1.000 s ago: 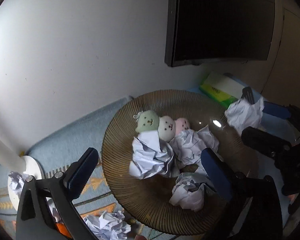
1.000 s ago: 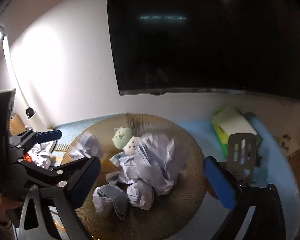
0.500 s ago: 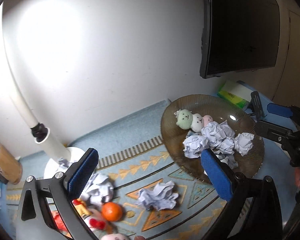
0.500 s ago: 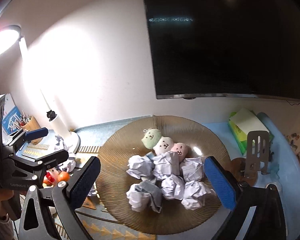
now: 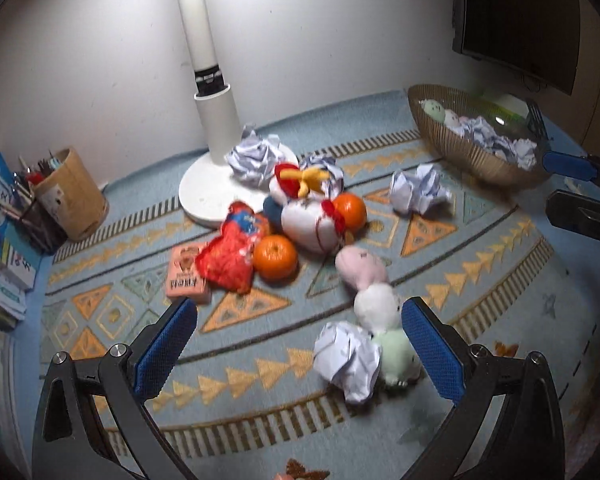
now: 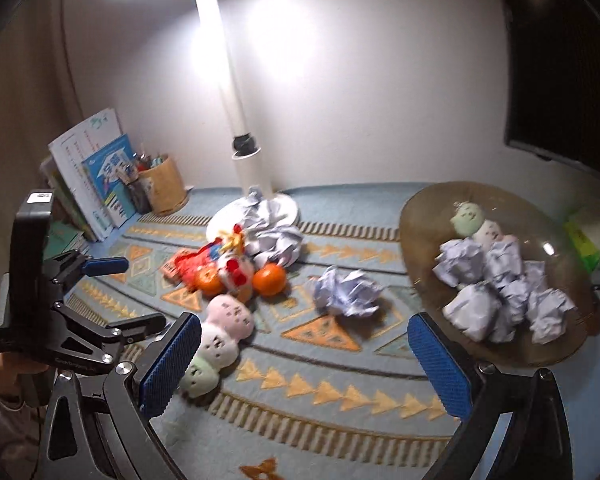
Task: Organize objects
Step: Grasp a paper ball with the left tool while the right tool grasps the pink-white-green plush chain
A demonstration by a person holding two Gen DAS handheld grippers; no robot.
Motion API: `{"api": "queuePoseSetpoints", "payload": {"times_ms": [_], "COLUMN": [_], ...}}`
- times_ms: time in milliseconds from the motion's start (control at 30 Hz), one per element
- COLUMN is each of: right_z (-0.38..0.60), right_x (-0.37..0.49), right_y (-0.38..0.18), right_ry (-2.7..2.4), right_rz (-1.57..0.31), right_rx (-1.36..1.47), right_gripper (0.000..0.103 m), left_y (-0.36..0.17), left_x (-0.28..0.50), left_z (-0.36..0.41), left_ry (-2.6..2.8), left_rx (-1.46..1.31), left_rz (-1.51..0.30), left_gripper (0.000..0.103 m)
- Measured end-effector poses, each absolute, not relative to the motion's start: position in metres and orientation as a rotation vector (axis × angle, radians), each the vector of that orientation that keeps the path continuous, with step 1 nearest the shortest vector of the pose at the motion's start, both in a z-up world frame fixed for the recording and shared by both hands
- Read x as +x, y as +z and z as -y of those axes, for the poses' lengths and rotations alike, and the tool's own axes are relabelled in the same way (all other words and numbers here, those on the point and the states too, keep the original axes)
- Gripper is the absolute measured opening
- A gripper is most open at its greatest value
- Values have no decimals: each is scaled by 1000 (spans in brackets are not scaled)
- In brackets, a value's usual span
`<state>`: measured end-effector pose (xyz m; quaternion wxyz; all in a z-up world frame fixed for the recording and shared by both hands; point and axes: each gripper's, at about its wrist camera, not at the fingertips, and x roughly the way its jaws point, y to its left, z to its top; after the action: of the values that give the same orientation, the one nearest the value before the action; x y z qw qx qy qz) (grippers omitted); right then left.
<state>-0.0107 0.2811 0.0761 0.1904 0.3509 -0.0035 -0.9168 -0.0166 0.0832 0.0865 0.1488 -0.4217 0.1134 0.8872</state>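
- Left gripper (image 5: 300, 344) jaws stand wide apart, holding nothing; a crumpled paper ball (image 5: 346, 360) lies between them, close to the right jaw, touching a pale green plush (image 5: 396, 354)
- That plush ends a row of three, white (image 5: 378, 306) then pink (image 5: 360, 266), running away from the jaws
- Right gripper (image 6: 304, 364) jaws are likewise apart and empty; another paper ball (image 6: 346, 292) lies ahead of them
- The ribbed brown bowl (image 6: 420, 220), ahead past the right jaw, holds several paper balls and small plushes
- Patterned blue mat (image 5: 260, 344) covers the tabletop; a white lamp (image 5: 210, 92) stands by the wall
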Motion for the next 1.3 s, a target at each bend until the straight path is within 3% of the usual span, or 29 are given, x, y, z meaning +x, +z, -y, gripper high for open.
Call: {"api": "queuePoseSetpoints", "payload": {"times_ms": [200, 367, 700, 1133, 1300], "right_z": [-207, -170, -202, -212, -192], "right_x": [24, 20, -37, -50, -50], "right_y": [6, -24, -27, -37, -39], "right_ry": [-2377, -2440, -2551, -2366, -2388], "right_rz": [-312, -534, -170, -128, -261], "right_rx": [1058, 1077, 1185, 1177, 1201], "right_gripper": [103, 103, 103, 103, 103], "left_y": [30, 24, 16, 15, 15], "left_x": [14, 8, -20, -32, -35], "left_z": [-64, -63, -56, -67, -52], "left_ry": [2495, 2525, 2579, 2562, 2636], "left_rx": [-1319, -1279, -1268, -1290, -1332], "left_rz": [-350, -319, -252, -193, -134], "left_gripper": [103, 102, 102, 103, 103]}}
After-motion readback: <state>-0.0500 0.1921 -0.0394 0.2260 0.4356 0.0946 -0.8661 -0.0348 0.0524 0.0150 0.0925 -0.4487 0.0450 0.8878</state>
